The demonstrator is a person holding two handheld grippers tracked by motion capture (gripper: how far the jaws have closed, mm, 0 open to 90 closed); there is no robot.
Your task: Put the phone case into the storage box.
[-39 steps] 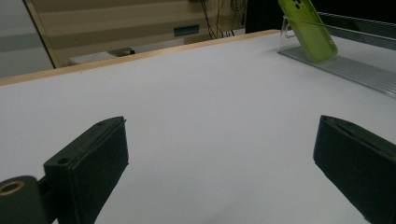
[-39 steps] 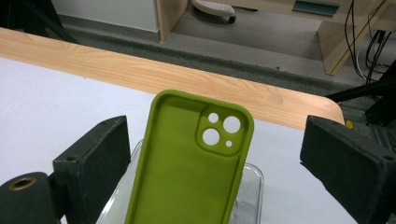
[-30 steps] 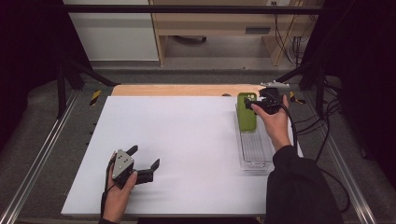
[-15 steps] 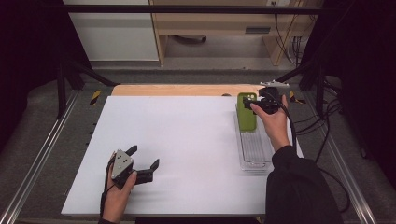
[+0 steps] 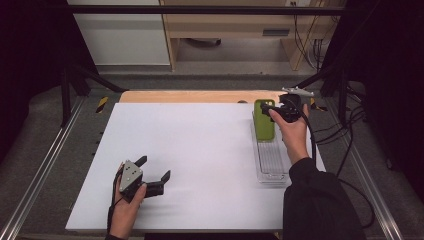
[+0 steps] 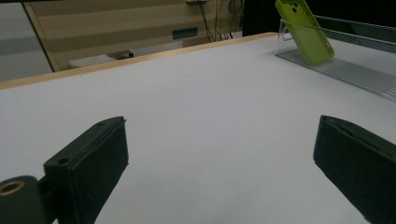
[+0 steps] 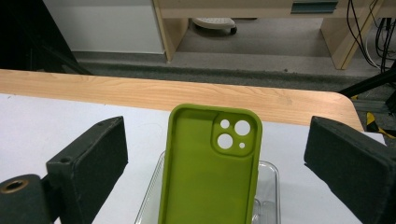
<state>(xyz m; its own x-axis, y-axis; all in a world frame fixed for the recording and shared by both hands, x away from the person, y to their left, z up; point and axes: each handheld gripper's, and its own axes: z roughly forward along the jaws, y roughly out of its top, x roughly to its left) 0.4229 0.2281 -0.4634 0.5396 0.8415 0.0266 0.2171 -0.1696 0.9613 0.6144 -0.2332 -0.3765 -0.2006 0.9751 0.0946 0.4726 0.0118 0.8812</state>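
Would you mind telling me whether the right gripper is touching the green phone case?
Apart. In the right gripper view, the right gripper has its jaws spread wide, with clear gaps on both sides of the green phone case.

White sheet (image 5: 200, 160) covers your bench; bare wooden edge (image 5: 190, 96) at 12 o'clock. Beyond it, a wooden desk (image 5: 240, 22) on grey floor (image 5: 225, 67), cables (image 5: 312, 45) toward 1 o'clock.

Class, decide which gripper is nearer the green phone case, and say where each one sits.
Right. The right gripper hovers at the green phone case, jaws open on either side of it. The left gripper rests open far across the table, near its front edge.
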